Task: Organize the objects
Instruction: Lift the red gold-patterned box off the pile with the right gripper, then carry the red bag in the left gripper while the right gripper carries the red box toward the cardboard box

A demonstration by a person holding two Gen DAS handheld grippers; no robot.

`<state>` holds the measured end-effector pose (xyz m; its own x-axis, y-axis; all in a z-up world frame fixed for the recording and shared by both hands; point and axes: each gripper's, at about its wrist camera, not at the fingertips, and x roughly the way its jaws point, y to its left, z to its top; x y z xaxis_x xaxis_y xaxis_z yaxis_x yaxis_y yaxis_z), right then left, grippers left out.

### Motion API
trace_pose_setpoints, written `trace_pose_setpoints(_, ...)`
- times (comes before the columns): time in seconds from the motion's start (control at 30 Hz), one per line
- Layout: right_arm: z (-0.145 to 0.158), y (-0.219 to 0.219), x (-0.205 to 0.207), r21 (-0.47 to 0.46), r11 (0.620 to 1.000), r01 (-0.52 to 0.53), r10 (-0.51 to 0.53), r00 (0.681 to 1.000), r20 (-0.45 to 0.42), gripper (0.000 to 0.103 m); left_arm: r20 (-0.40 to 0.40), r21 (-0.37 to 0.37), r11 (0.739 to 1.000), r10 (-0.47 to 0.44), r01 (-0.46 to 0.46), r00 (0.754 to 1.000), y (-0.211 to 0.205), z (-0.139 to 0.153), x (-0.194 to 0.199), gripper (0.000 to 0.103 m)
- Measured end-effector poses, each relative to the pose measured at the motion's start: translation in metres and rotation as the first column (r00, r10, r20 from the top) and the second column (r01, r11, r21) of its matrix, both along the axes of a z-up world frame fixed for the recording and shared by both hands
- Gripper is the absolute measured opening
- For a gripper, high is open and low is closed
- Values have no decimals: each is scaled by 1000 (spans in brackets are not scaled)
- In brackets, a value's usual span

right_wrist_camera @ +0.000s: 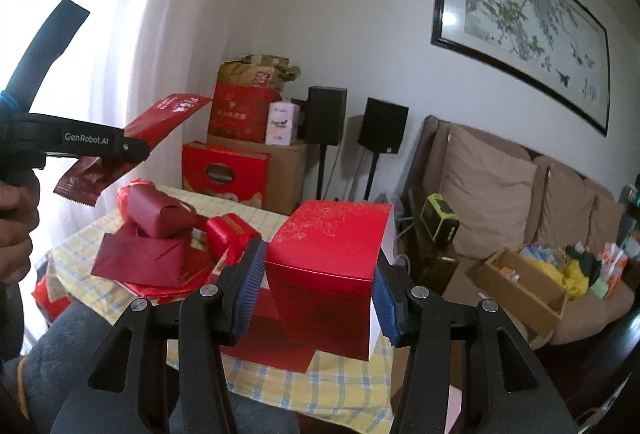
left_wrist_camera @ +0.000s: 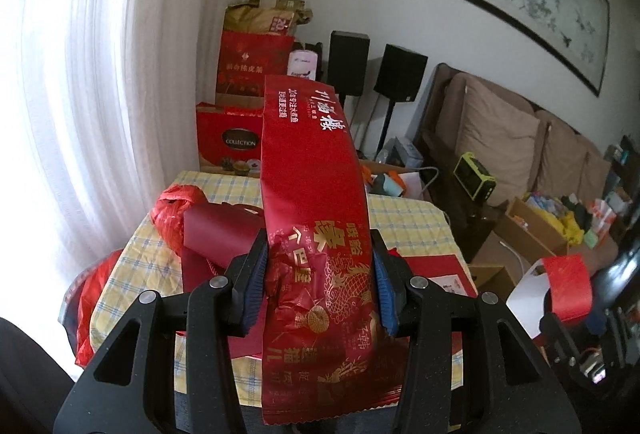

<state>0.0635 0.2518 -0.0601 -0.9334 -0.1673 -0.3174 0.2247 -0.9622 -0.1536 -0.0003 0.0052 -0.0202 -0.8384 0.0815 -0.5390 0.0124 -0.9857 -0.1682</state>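
The left gripper [left_wrist_camera: 320, 290] is clamping one long red foil packet [left_wrist_camera: 316, 194] printed with gold characters and a dragon; both blue pads [left_wrist_camera: 256, 286] are pressing its crumpled lower part, and the packet is rising away from the camera above the table. In the right wrist view the same packet [right_wrist_camera: 160, 118] is projecting past the left gripper [right_wrist_camera: 120, 148] at the left, with a hand [right_wrist_camera: 16, 230] wrapped around the grip.

The right gripper [right_wrist_camera: 318, 290] is holding one red cardboard box [right_wrist_camera: 328, 262] with a gold floral line print and a white side, its two pads bearing on the box's left and right faces. The box is hanging above the near right part of the table.

One table covered with a yellow checked cloth [right_wrist_camera: 332, 386] is carrying two dark red folded paper pouches [right_wrist_camera: 160, 214], one bright red ribboned box [right_wrist_camera: 232, 234] and flat red cards. On the far side, three red gift boxes [right_wrist_camera: 224, 170] are standing stacked against the wall. Two black speakers [right_wrist_camera: 382, 126] are standing to their right. One brown sofa [right_wrist_camera: 492, 190] with three cushions is lining the right wall under one framed ink painting [right_wrist_camera: 520, 14].
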Motion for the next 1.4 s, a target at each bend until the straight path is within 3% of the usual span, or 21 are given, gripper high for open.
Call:
trace_pose_setpoints(0.23,-8,12,10,-36,999,-22,22,1000,-1,51,8,-60,997,-40,40,999,39,-3,1,43)
trace_pose_setpoints(0.37,2,17,9,-77,997,-24,22,1000,-17,51,18,-91,993,-71,73,997,66,-3,1,43)
trace_pose_setpoints(0.57,9,16,20,-25,997,-70,69,996,-54,51,0,-127,987,-103,102,995,93,2,6,43)
trace_pose_setpoints(0.9,19,44,17,-172,979,-105,105,994,-6,51,-20,-152,984,-97,92,995,99,5,12,43)
trace_pose_setpoints(1.07,23,52,16,-182,979,-92,93,996,-3,51,-37,-162,983,-95,88,995,99,10,17,43)
trace_pose_setpoints(1.4,30,67,18,-197,978,-70,70,998,-7,51,-87,-99,991,-97,88,991,84,32,29,43)
